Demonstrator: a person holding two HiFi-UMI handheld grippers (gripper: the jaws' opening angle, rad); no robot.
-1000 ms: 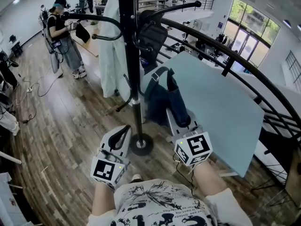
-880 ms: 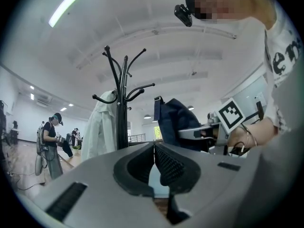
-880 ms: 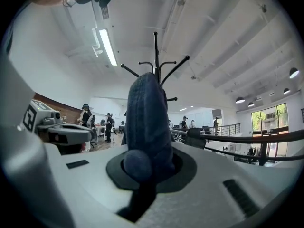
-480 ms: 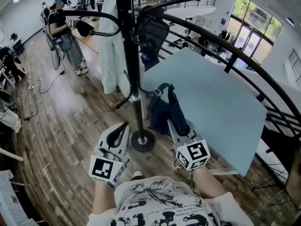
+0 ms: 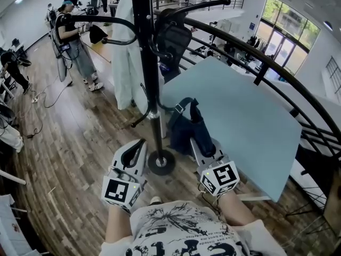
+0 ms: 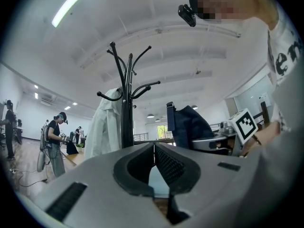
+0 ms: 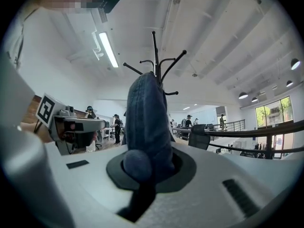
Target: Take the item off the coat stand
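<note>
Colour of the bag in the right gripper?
Dark blue denim bag; clearest in the head view.

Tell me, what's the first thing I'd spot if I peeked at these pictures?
The tall black coat stand stands in the middle, right in front of the person, with a long white coat hanging on its left side. Next comes the dark blue bag just right of the pole, pinched in the right tongs. A big pale blue panel fills the right side behind it.
</note>
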